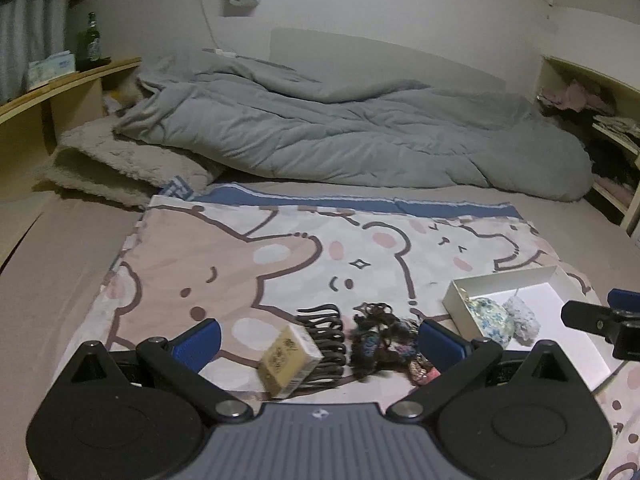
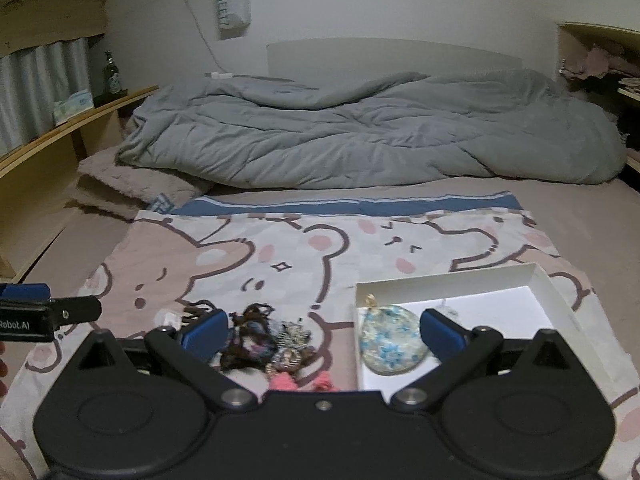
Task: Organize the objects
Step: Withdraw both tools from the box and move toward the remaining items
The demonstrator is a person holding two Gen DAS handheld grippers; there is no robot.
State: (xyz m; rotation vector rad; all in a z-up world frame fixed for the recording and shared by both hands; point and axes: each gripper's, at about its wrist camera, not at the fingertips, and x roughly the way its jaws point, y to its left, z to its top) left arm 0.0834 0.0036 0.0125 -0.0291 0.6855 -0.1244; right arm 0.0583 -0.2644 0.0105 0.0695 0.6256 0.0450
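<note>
Lying on a cartoon-bear blanket (image 1: 280, 264), the small things to be sorted sit in a loose row, and the white box (image 1: 556, 280) serves as the landmark. Directly left of the box, beside its near-left corner, is a tangle of hair ties (image 1: 374, 336), dark with some pink at the near end; its long axis runs from near to far. Left of that lies a black claw clip (image 1: 324, 344), its curved teeth stacked in a column running near to far. A small yellow carton (image 1: 289, 360) rests tilted against the clip's left side, one corner pointing toward the camera.

Inside the box, against its left wall, sits a flat blue-and-white flowered oval piece (image 2: 390, 338) with a gold bit at its far tip, its long axis pointing away from the viewer. Just right of it in the box is a pale fuzzy lump (image 1: 520, 316).

The left gripper (image 1: 320, 338) is spread wide and holds nothing; carton, clip and hair ties all lie between its blue pads (image 1: 200, 340), none visibly touched. The right gripper (image 2: 322, 330) is likewise wide open and empty, one pad over the hair ties, the other over the box interior beside the oval piece. Beyond the box, a grey duvet (image 2: 360, 132) is heaped across the bed.
</note>
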